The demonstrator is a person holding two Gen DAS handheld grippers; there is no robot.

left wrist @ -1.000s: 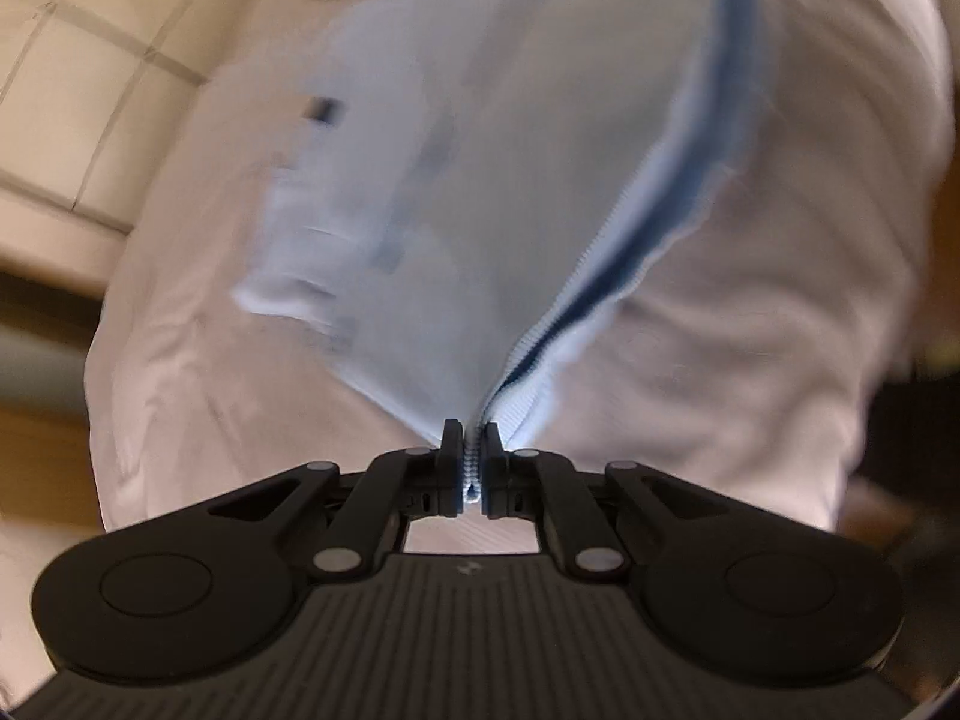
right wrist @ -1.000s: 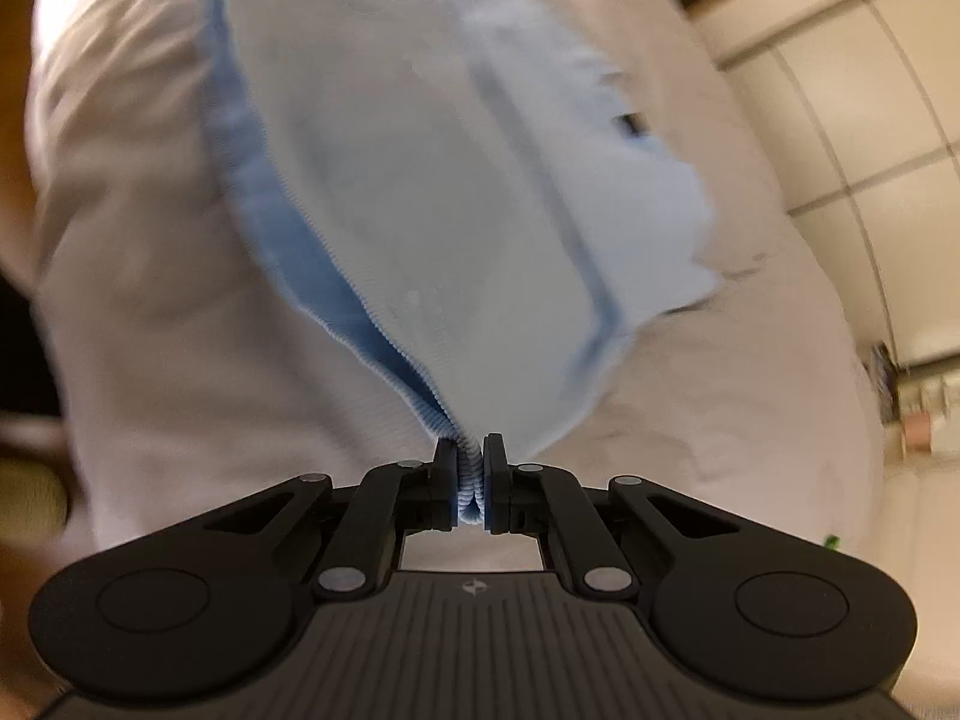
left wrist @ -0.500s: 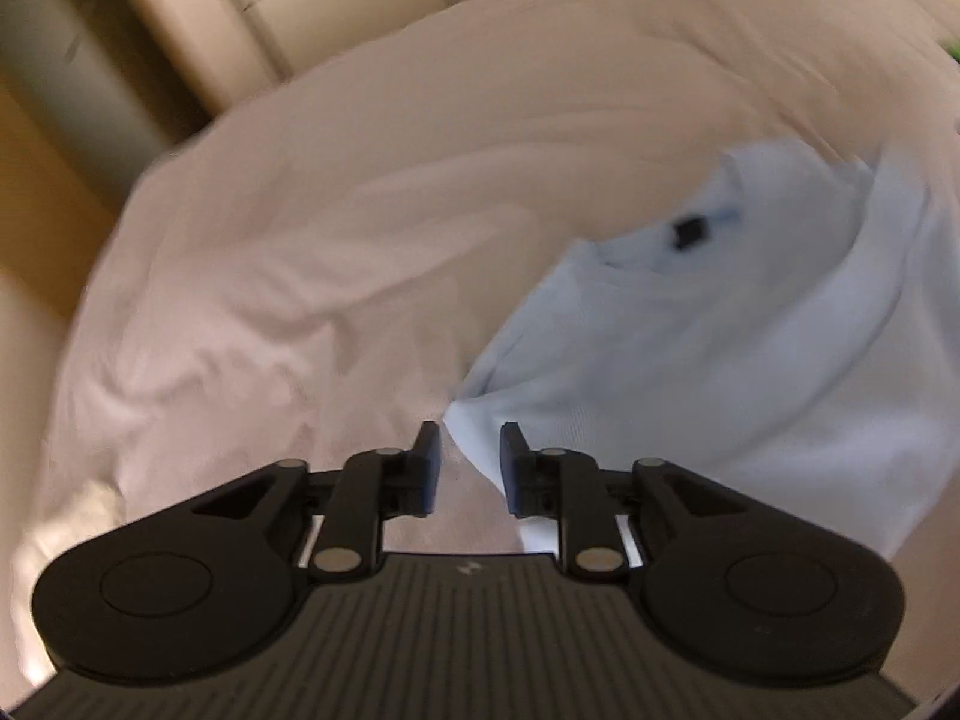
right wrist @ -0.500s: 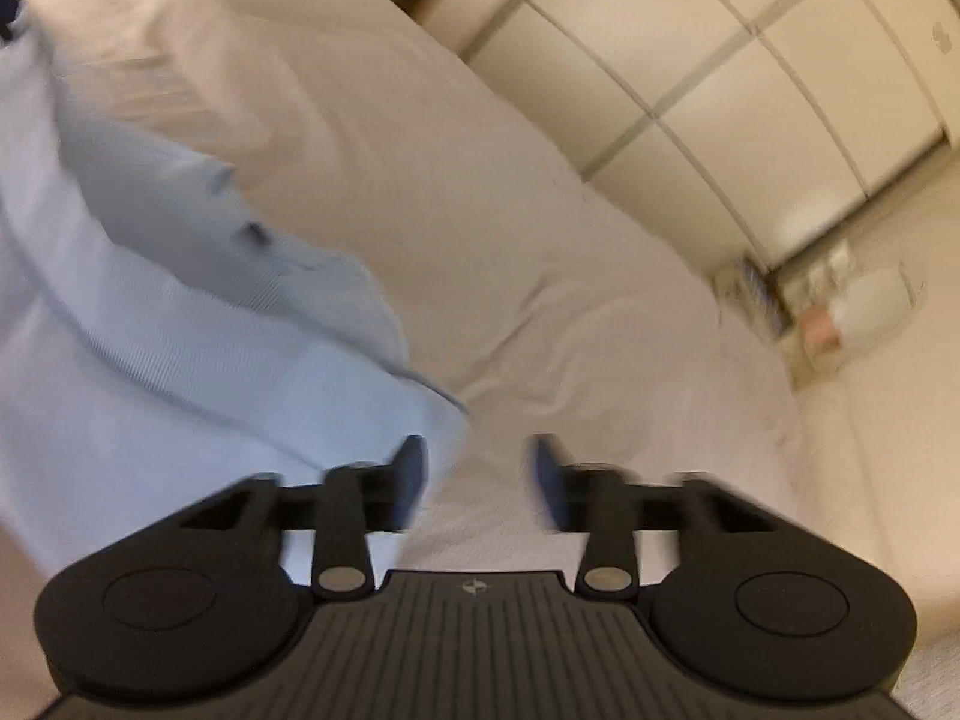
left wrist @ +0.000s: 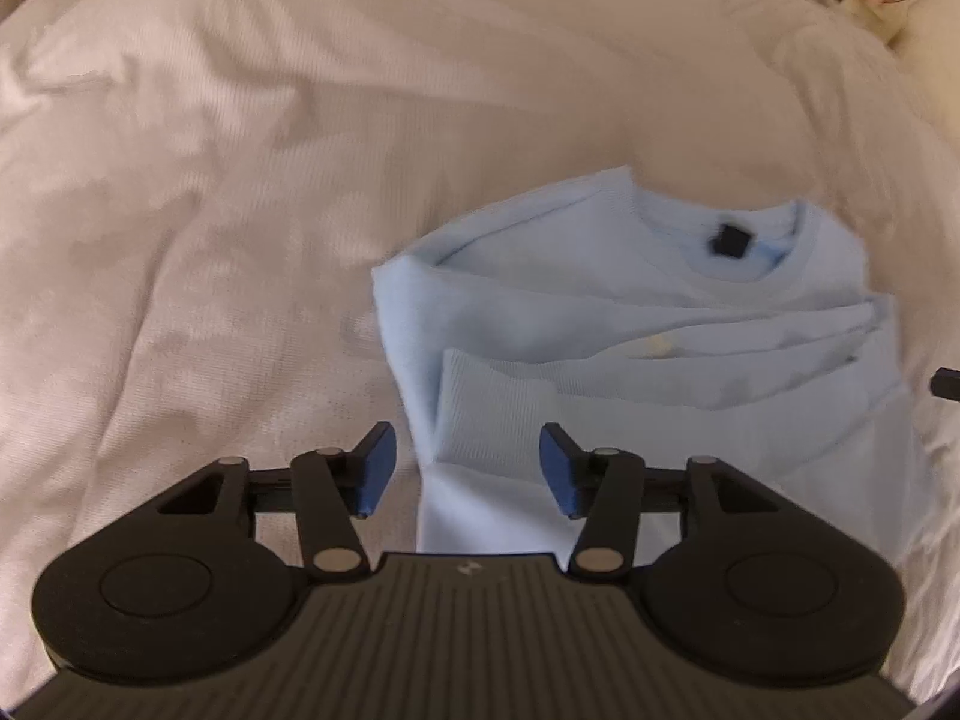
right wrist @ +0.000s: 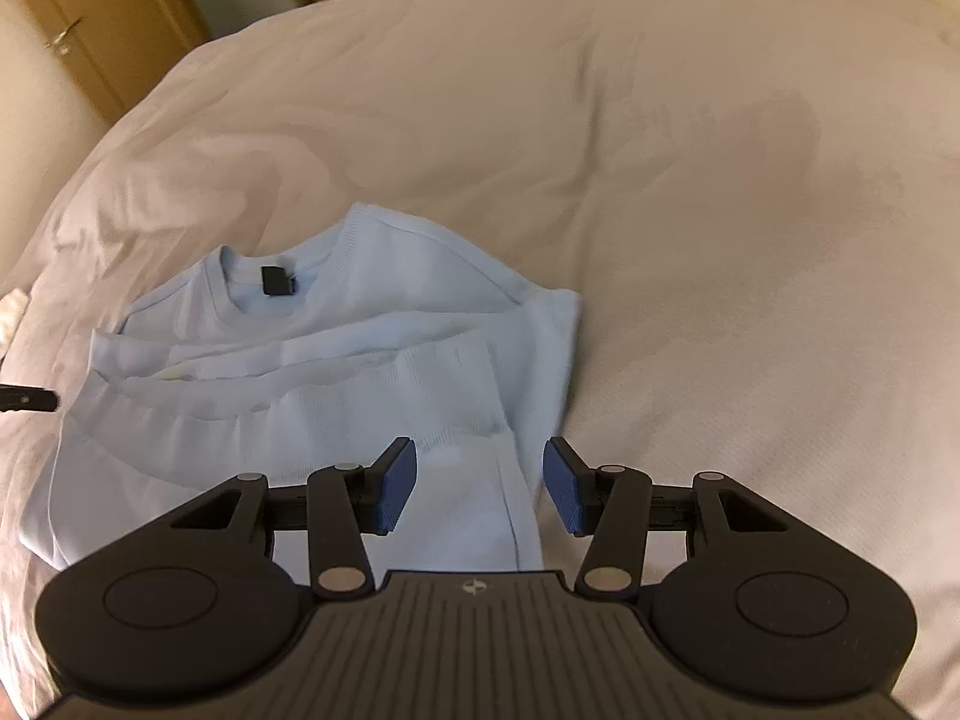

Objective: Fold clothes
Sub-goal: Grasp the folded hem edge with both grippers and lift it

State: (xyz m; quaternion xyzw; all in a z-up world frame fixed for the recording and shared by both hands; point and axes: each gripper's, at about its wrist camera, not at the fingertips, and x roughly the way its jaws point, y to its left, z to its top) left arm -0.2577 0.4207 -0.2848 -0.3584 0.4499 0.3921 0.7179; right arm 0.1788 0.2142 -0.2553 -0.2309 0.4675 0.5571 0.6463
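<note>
**Sweater dropped from both grips, now folded on the bed**

A second ago each hand-held gripper pinched a ribbed edge of the pale blue sweater, which hung in the air; now the garment has left both and lies on the bed. The left hand-held gripper [left wrist: 467, 468] has its jaws parted and still opening, with the sweater's [left wrist: 630, 312] left folded edge showing between the blue pads but below them, not pressed by either. The right hand-held gripper [right wrist: 479, 485] stands spread about as wide, its pads clear of the cloth, over the sweater's [right wrist: 336, 360] right edge.

The sweater rests in a rough fold on the white bed cover [left wrist: 240, 210], collar at the far side with a small dark label [left wrist: 731, 239] inside the neck. A ribbed band lies across the near part, over the layers beneath. Several creases run crosswise through the middle. In the right wrist view a wooden door [right wrist: 78, 30] stands at the far left, beyond the bed.
</note>
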